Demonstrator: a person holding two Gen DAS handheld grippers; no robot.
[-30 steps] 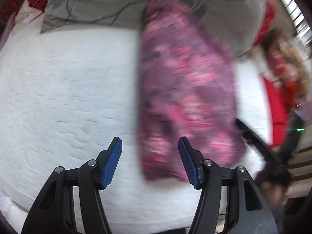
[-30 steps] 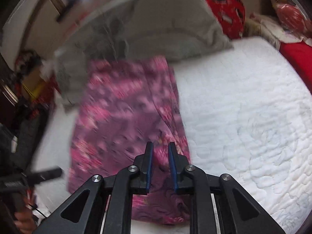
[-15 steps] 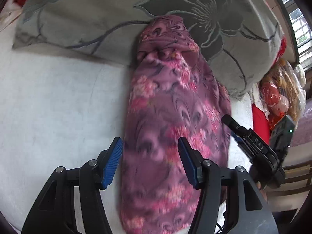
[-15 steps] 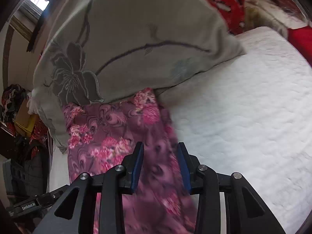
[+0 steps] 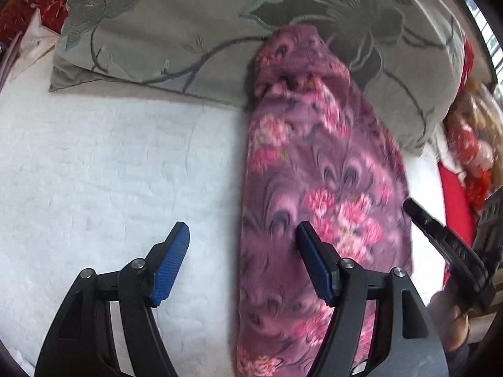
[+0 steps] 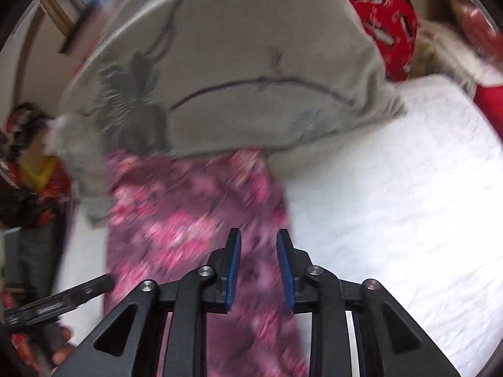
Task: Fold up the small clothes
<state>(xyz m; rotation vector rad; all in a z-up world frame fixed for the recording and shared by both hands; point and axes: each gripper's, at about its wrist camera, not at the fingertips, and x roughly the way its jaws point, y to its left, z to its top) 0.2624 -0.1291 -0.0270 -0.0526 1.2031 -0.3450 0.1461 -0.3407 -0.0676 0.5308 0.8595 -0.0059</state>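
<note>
A purple garment with pink flowers lies as a long folded strip on the white quilted bed, its far end resting against a grey pillow. My left gripper is open and empty above the garment's left edge. The garment also shows in the right wrist view, blurred. My right gripper is open and empty above the garment's right edge. The right gripper's black body appears in the left wrist view.
A large grey pillow with embroidered flowers lies across the head of the bed; it also shows in the right wrist view. Red cushions and bagged items sit at the bed's sides.
Both grippers moved forward toward the pillow. The right gripper opened from nearly shut and let go of the garment. The garment now lies with its far end on the pillow.
</note>
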